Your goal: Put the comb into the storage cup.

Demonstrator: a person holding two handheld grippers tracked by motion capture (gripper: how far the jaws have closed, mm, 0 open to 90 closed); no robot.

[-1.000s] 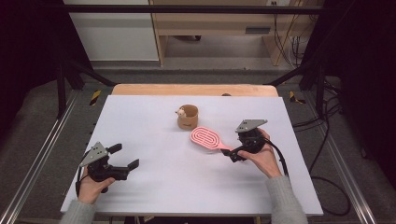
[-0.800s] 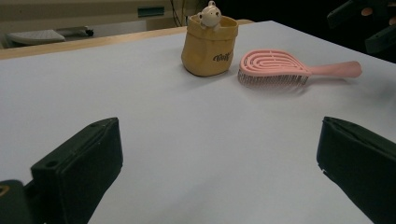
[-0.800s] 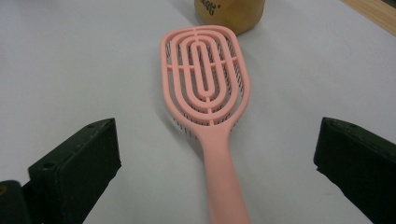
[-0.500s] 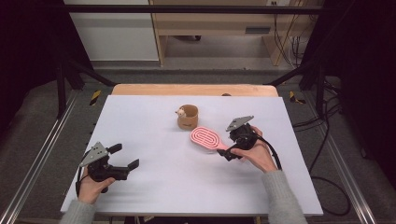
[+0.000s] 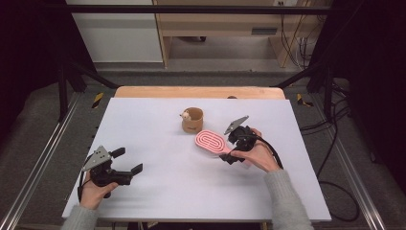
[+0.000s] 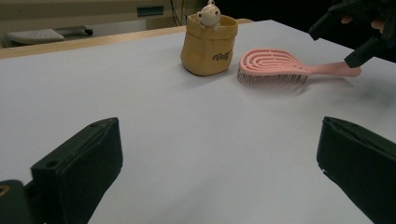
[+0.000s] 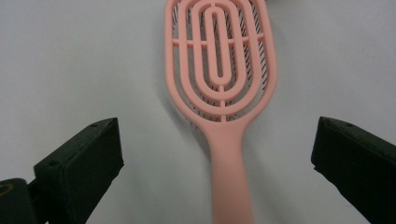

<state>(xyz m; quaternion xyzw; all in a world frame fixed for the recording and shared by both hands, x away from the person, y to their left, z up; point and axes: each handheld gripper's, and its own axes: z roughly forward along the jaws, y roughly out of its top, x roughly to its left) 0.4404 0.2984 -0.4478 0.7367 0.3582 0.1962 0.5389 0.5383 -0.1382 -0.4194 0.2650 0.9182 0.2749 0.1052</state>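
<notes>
Pink plastic hairbrush (image 7: 219,84), oval head with concentric slotted ribs, is lying bristles-down on the matte white counter (image 5: 153,139), right of centre, just beside a tan pouch (image 5: 193,120). Right gripper (image 5: 231,146) is sitting lower and closer than half a second ago, fingers (image 7: 79,163) spread wide, handle lying between them, untouched. Left gripper (image 5: 128,161) is resting wide open, near left.

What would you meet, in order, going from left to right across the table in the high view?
Left hand-held gripper → tan fabric pouch holding a small toy figure → pink plastic vented hairbrush → right hand-held gripper.
</notes>
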